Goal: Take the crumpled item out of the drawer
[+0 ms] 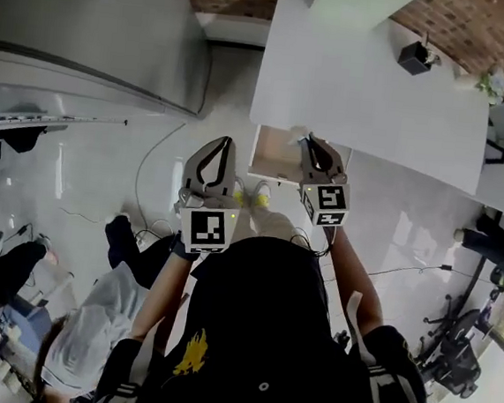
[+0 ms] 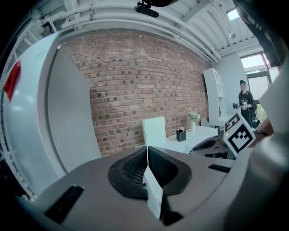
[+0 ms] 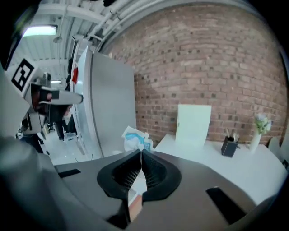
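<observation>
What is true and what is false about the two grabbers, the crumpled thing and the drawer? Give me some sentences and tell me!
1. The right gripper pinches the crumpled item at the tips of its jaws. True.
2. The left gripper holds a crumpled thing too. False: its jaws are together with nothing between them.
3. The crumpled item is red. False: it is white with some blue.
4. The wall behind the white table is brick. True.
5. The drawer is pushed shut. False: in the head view it is pulled out from under the table, with the right gripper above it.
</observation>
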The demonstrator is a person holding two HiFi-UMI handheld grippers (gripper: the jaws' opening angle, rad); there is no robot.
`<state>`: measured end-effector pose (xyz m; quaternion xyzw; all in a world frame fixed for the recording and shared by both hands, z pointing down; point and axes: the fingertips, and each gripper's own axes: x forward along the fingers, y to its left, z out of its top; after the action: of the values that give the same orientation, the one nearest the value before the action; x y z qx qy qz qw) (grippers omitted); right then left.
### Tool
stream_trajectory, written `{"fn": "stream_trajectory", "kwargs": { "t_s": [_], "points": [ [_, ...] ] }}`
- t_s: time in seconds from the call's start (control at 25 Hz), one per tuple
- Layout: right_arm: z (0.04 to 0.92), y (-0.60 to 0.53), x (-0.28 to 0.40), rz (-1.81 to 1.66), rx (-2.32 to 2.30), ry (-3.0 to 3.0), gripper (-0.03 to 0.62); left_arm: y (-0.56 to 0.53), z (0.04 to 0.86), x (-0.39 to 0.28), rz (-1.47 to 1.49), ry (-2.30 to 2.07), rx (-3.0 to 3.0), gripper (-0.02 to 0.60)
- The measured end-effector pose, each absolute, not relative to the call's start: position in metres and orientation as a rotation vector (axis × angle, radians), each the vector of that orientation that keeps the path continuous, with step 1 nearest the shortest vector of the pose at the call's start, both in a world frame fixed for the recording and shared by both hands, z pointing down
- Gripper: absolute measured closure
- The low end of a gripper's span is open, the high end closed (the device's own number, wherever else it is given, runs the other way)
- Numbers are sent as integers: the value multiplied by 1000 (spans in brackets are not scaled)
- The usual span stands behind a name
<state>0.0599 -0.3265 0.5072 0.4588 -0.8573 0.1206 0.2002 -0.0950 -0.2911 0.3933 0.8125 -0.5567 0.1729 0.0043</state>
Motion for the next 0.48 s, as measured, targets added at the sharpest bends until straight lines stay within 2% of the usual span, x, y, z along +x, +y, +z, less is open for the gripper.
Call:
{"fn": "stream_trajectory", "kwargs": {
  "t_s": [0.24,0.48],
  "points": [
    [390,-344,89,120,1515,-2487,563,-310,348,-78,467,-1742,2664,560],
    [330,-334,128,88,1699,-2503,563,-313,338,-60,455,-1706,2711,560]
  ]
}}
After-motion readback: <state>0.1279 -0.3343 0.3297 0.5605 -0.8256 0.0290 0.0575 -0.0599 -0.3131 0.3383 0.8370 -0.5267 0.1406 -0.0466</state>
